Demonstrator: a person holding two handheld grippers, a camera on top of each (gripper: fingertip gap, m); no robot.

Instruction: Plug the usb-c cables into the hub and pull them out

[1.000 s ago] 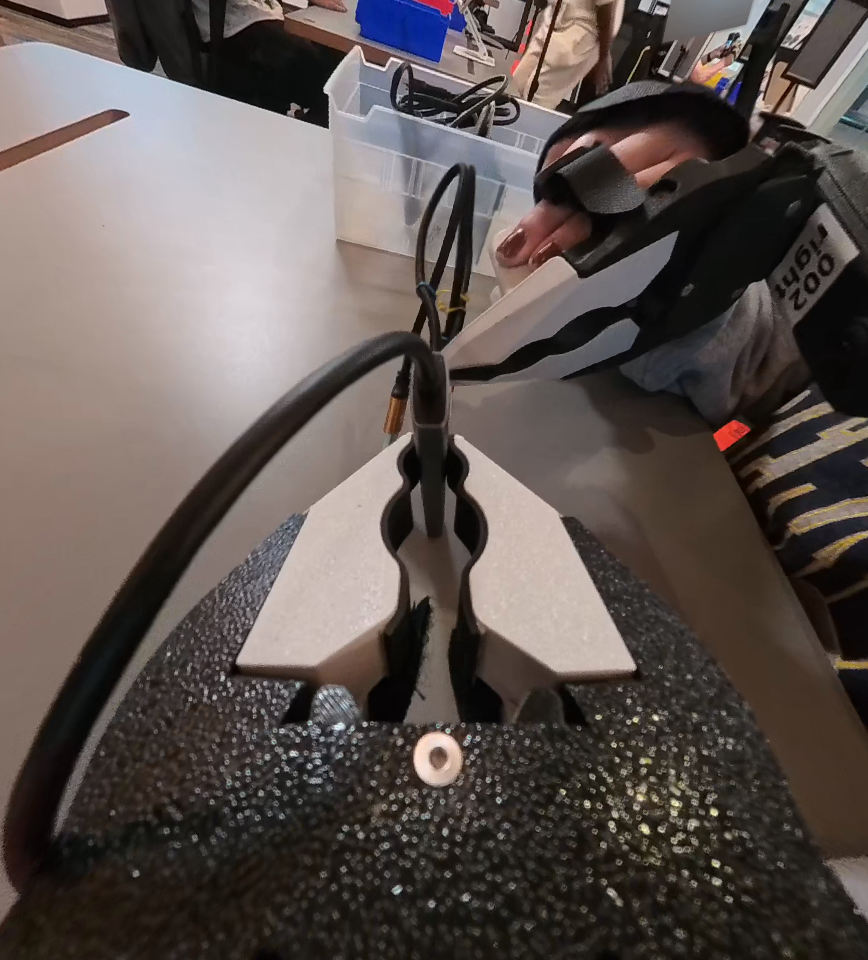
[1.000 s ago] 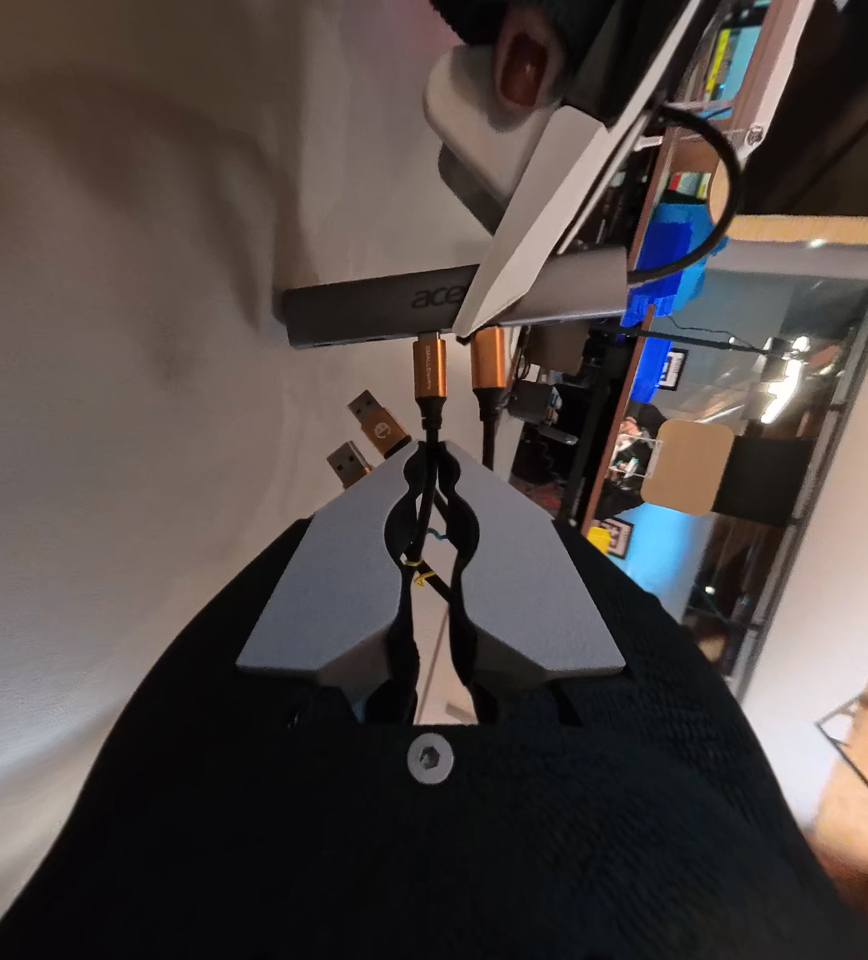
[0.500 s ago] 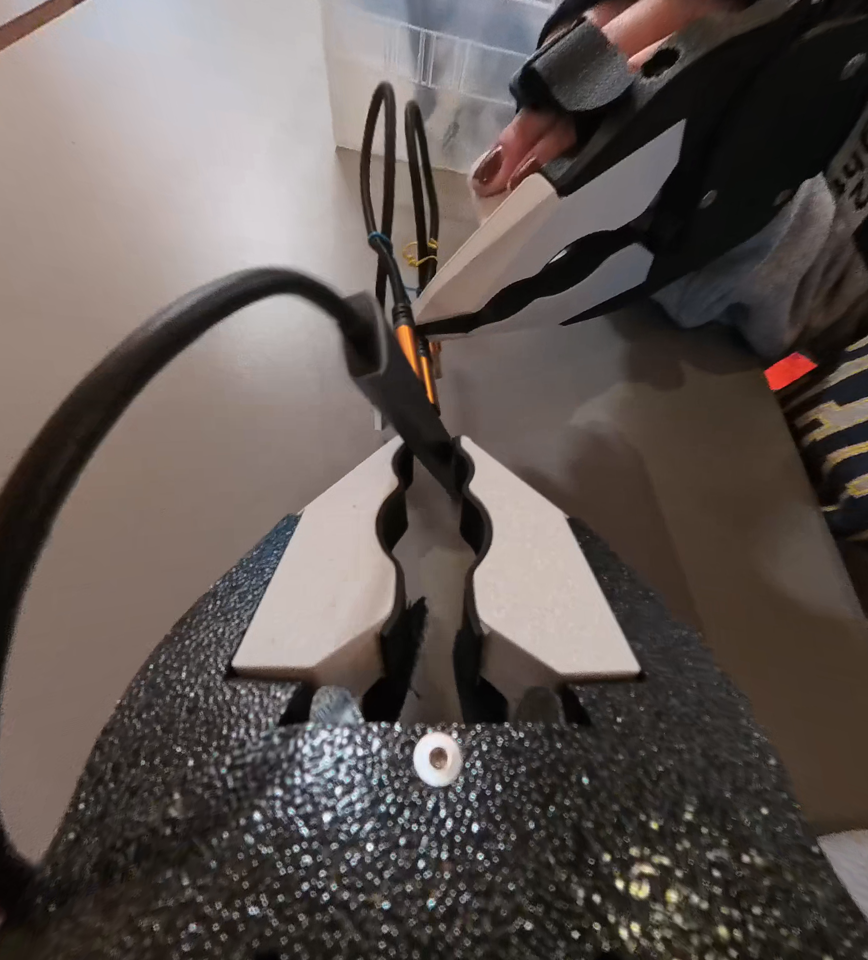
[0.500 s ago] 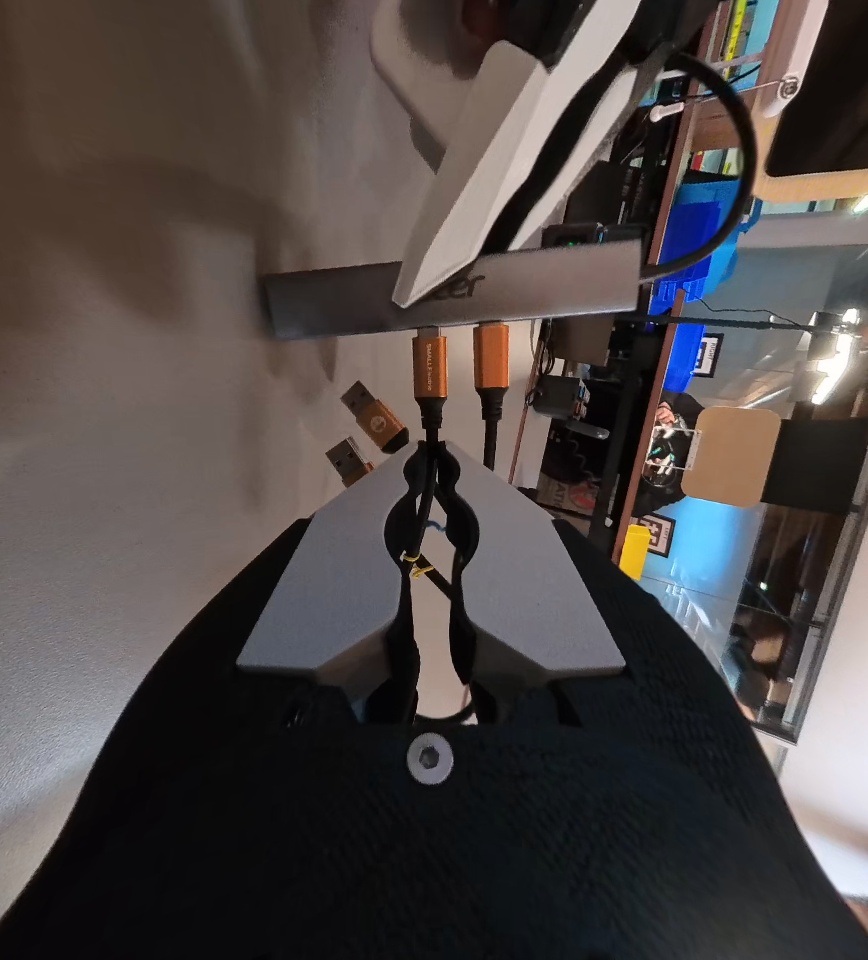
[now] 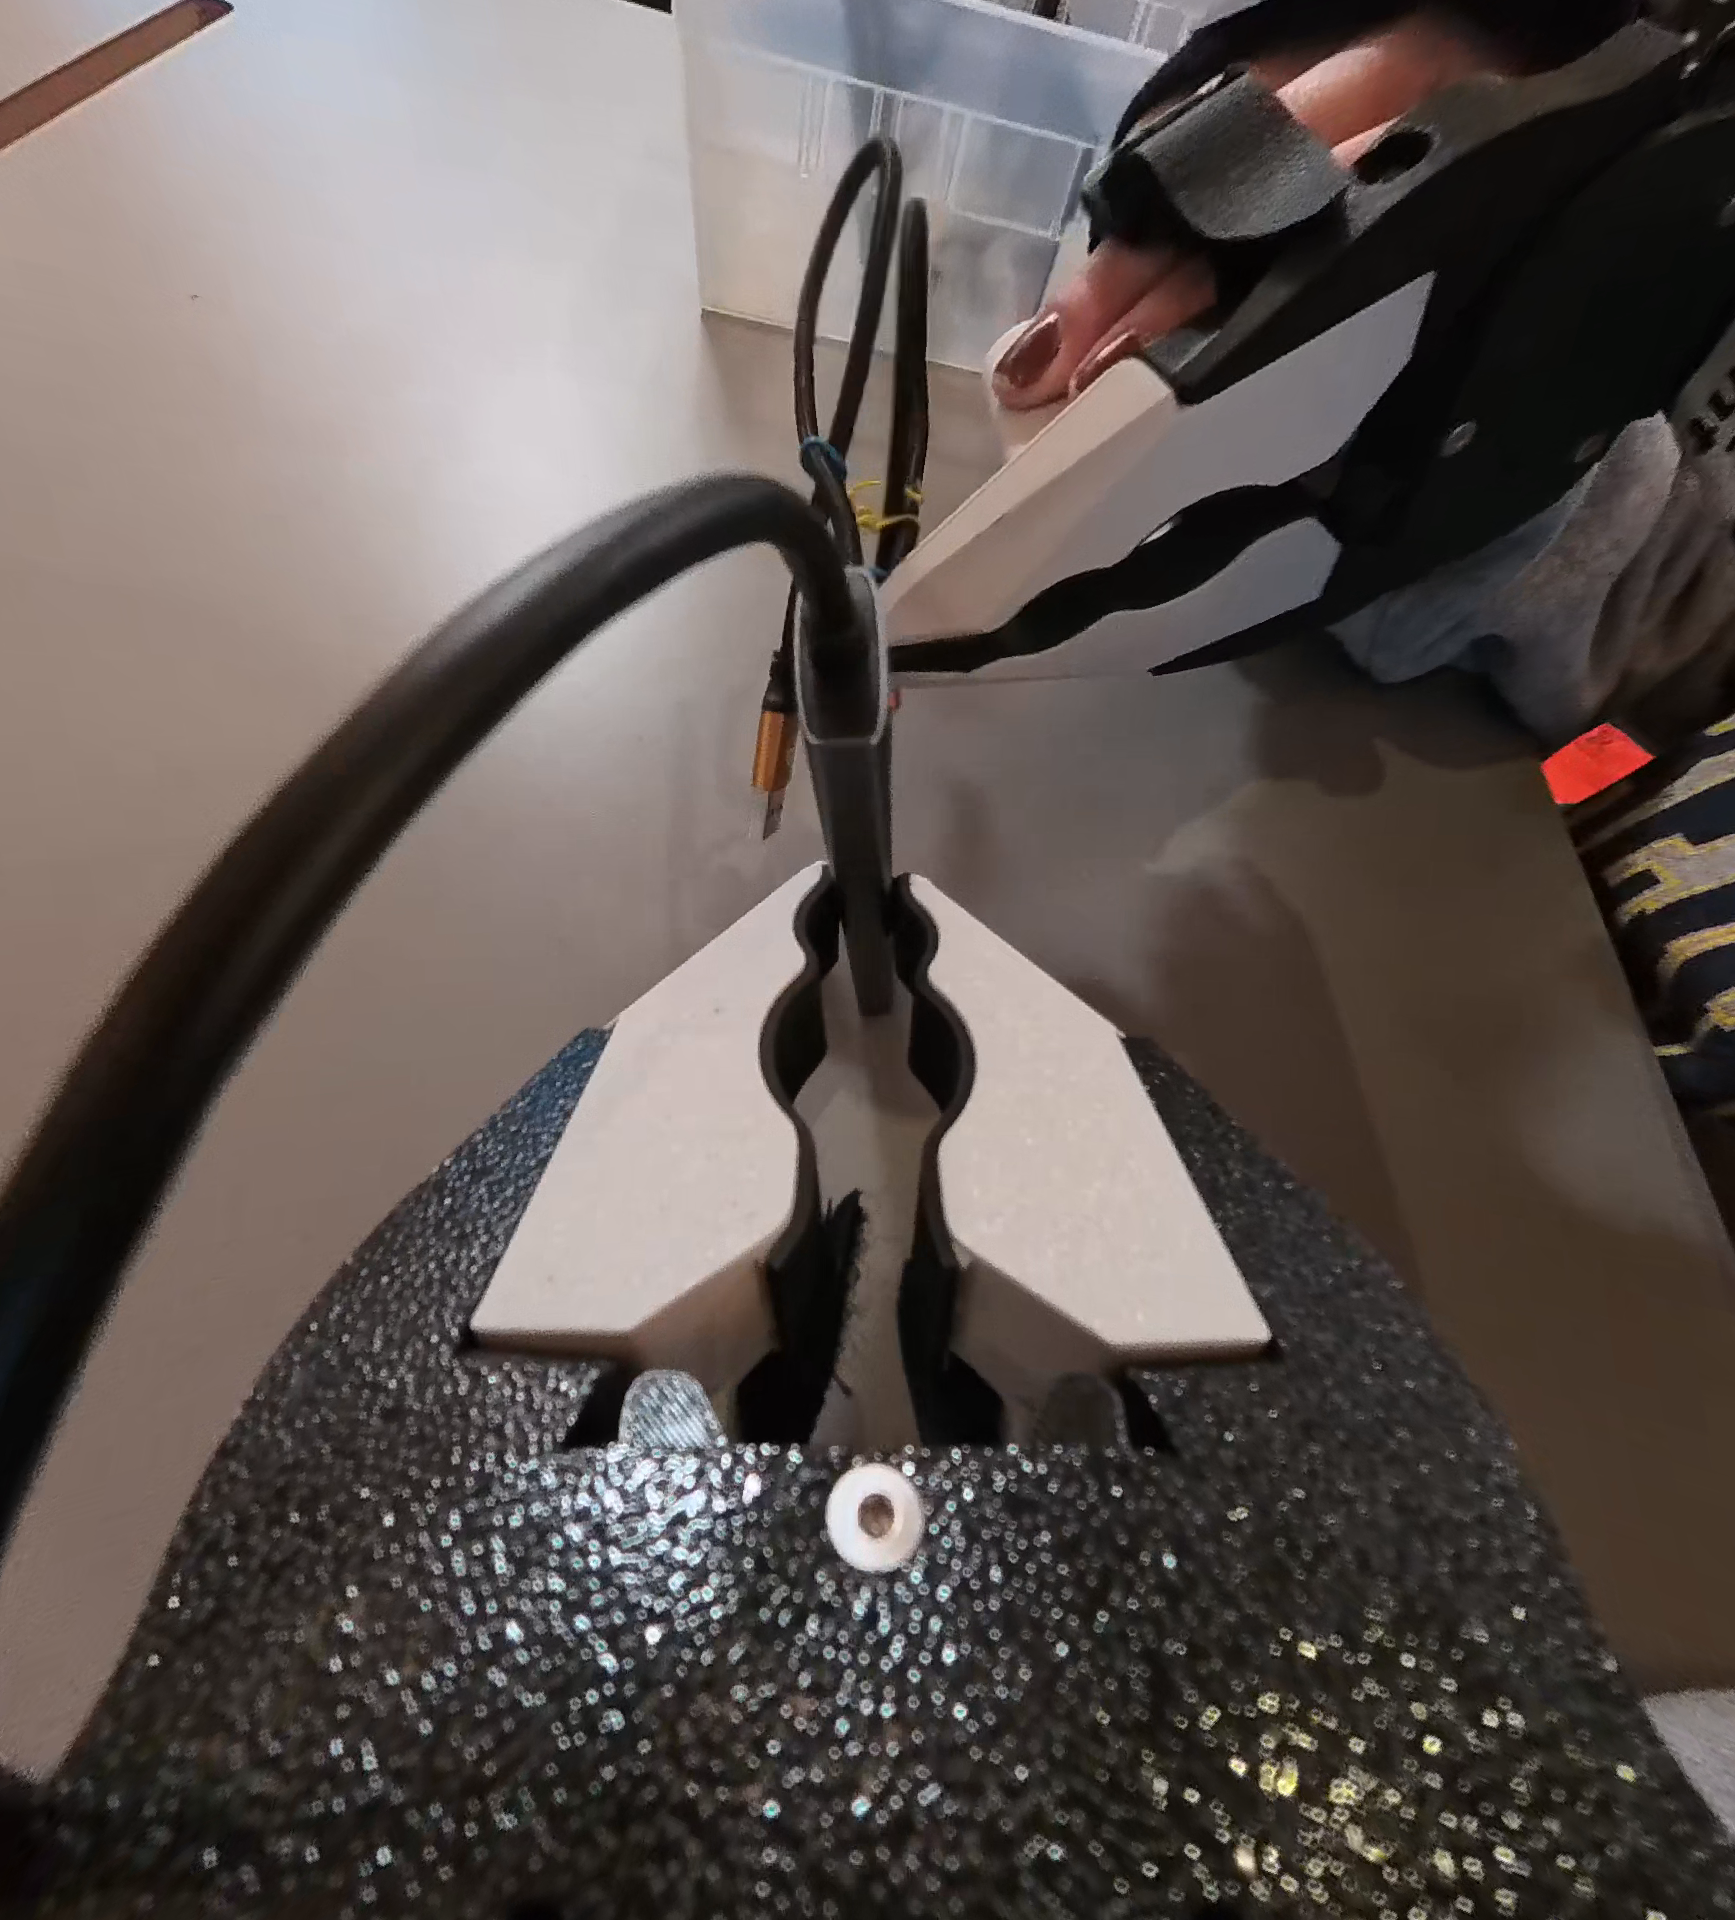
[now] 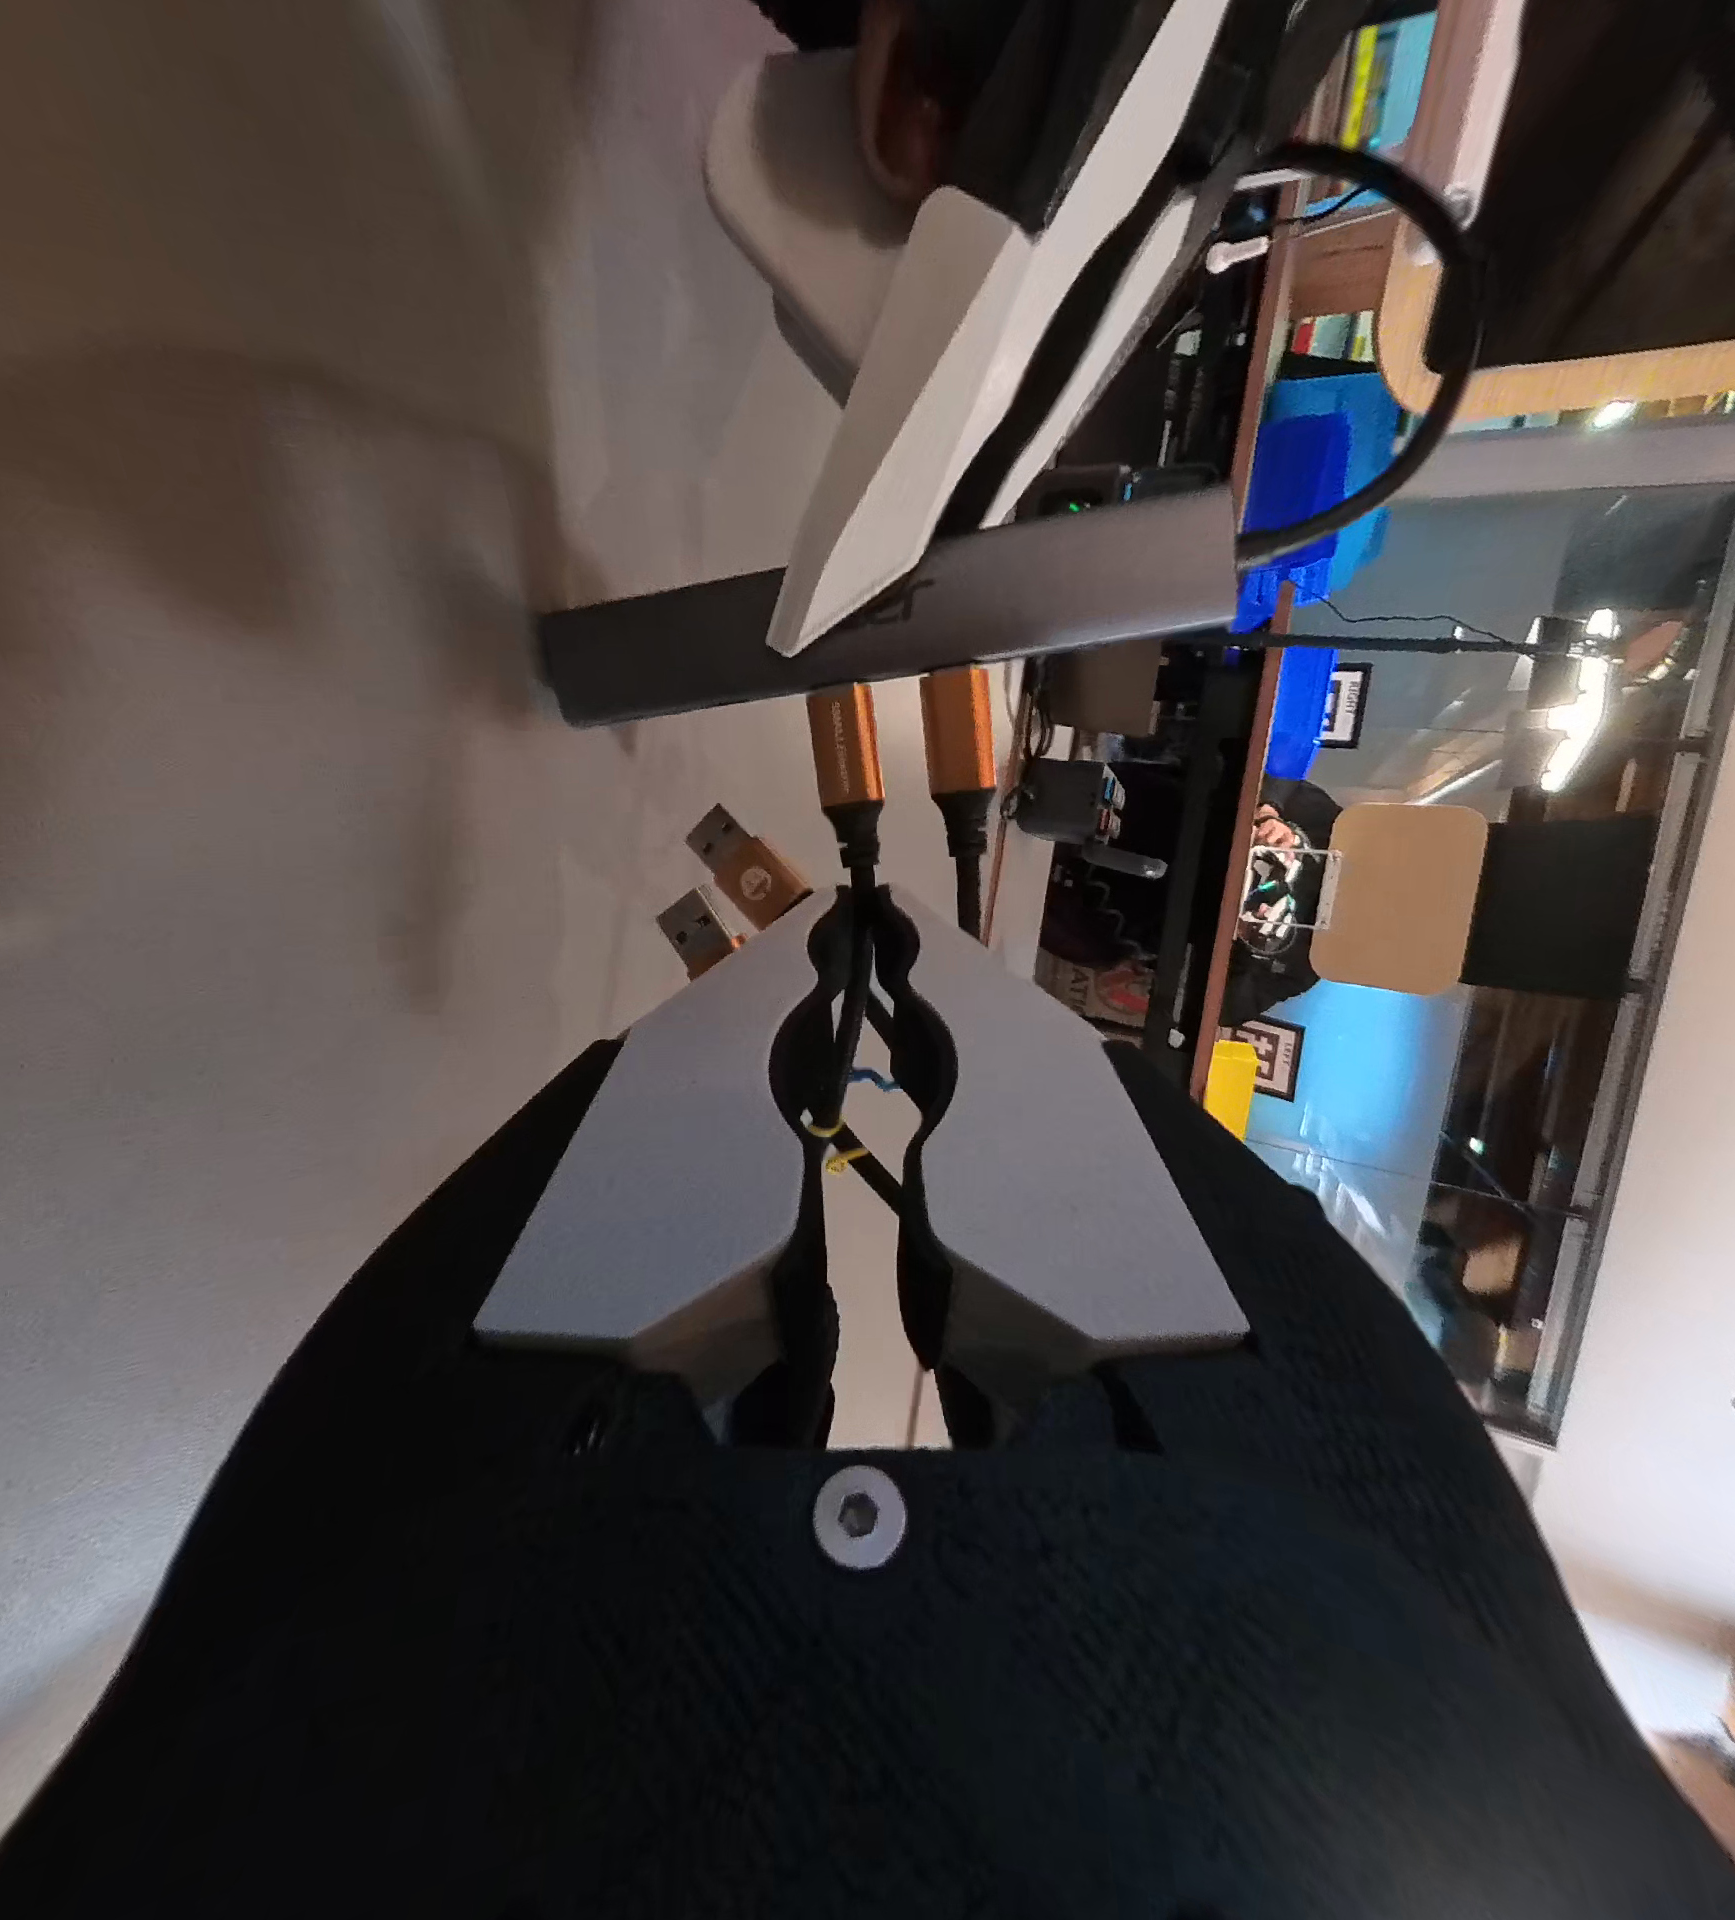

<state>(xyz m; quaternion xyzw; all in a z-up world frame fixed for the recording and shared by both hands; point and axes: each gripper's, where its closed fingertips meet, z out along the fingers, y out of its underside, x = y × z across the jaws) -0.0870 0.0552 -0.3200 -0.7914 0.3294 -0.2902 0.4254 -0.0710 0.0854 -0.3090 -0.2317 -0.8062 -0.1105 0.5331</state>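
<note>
In the left wrist view, the left gripper (image 5: 861,914) has pale, matte, wedge-shaped fingers with wavy black inner edges, set in a glittery black housing. They are pinched narrowly on the slim dark grey hub (image 5: 847,790), which stands on edge out of the tips, away from the camera. A thick, smooth black cord (image 5: 323,821) arcs from the hub's far end round to the near left. An orange metal plug (image 5: 771,743) hangs just left of the hub. Behind it, thin black cables (image 5: 847,312) loop upward, tied with small blue and yellow bands. The right gripper (image 5: 910,649) comes in from the right, its white tips at the hub's far end. A gloved hand (image 5: 1185,260) holds it. A clear ribbed plastic bin (image 5: 884,125) stands far off on the smooth beige table (image 5: 271,364).

In the right wrist view, the right gripper (image 6: 863,914) is squeezed on a thin black cable (image 6: 847,997) just below its orange plug (image 6: 842,753), which is seated in the hub (image 6: 697,649). A second orange plug (image 6: 958,743) sits in the hub beside it to the right. The hub is a long grey metal bar lying across the view. The left gripper (image 6: 790,634) clamps it from above, covering part of its face. Two loose flat plugs (image 6: 728,883) lie on the table at left. Shelves and blue bins crowd the far right.
</note>
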